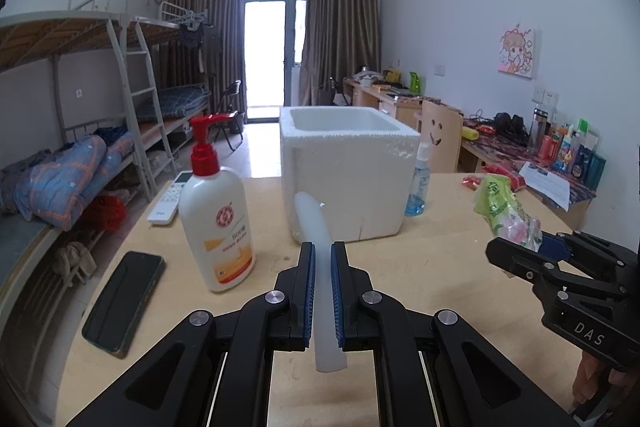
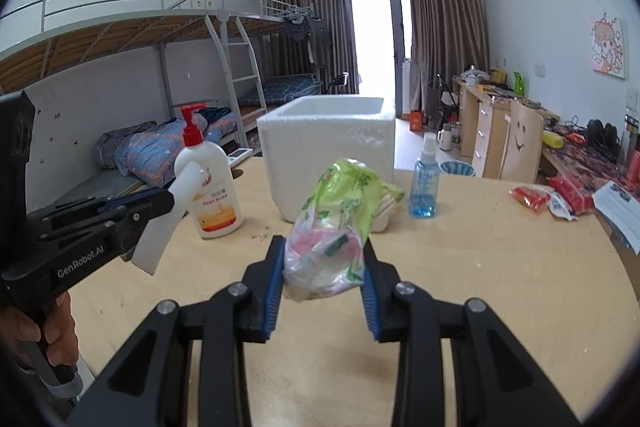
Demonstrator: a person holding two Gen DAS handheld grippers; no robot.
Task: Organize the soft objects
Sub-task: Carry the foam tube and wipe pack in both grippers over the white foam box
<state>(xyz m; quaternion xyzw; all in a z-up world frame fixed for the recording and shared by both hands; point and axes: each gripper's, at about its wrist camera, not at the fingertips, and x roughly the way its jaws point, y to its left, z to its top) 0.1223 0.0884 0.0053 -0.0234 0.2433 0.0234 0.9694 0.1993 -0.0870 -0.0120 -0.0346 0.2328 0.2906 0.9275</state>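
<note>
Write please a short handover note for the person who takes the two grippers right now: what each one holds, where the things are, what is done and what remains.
Left gripper: shut on the white foam strip, held above the table.
Right gripper: shut on the green plastic bag, also in the air.
The white foam box stands open at the middle of the table; its inside is not visible.
Done: both soft items picked up.
Left: probably to put both into the box, then release.

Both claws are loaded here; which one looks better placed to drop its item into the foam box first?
Probably the left claw: its white strip already points at the foam box, dead ahead. The right claw, holding the green bag, sits further to the side.
</note>
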